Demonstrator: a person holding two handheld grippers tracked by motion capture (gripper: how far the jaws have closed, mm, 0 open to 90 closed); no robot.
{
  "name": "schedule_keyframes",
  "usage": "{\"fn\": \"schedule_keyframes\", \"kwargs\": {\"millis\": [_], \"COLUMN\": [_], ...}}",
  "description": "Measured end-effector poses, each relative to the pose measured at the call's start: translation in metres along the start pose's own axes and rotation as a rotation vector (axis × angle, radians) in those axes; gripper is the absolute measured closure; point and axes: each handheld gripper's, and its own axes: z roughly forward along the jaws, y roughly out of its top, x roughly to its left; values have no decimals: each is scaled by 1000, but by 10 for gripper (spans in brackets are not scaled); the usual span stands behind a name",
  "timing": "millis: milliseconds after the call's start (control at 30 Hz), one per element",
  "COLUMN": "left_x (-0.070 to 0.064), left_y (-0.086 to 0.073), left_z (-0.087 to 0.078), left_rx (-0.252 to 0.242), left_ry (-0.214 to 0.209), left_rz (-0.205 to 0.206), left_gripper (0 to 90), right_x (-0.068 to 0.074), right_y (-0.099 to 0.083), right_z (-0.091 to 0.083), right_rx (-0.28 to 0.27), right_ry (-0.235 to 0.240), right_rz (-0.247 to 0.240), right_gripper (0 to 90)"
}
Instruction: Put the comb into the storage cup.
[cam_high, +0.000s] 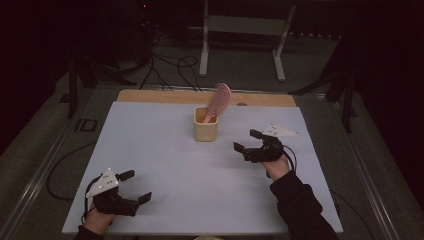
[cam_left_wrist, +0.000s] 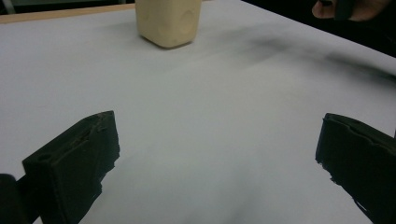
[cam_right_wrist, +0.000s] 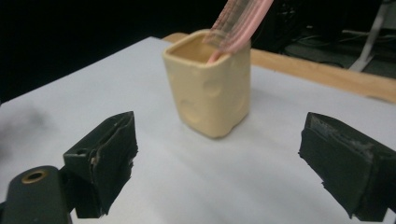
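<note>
A pink hairbrush (cam_high: 219, 101) is standing handle-down in a cream cup (cam_high: 205, 129), which is sitting toward the far middle of the white tabletop (cam_high: 165, 150). The brush head is leaning out to the right above the rim. The right tongs (cam_high: 247, 141) are hovering spread and empty just right of the cup; the left tongs (cam_high: 136, 186) are waiting spread at the near left corner. The brush is probably light, stiff plastic with a bristled face, so gripping its flat edges or neck looks safest. The cup looks light too and may be tipping if the brush drags.
</note>
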Motion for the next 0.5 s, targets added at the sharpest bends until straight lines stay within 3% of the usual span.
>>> {"fn": "schedule_keyframes", "kwargs": {"millis": [500], "left_x": [-1], "left_y": [0], "left_z": [1], "left_rx": [7], "left_ry": [-1], "left_rz": [8], "left_gripper": [3], "right_x": [14], "right_y": [-39], "right_z": [-18], "right_rx": [36], "right_ry": [43], "right_rz": [-17], "right_gripper": [110]}}
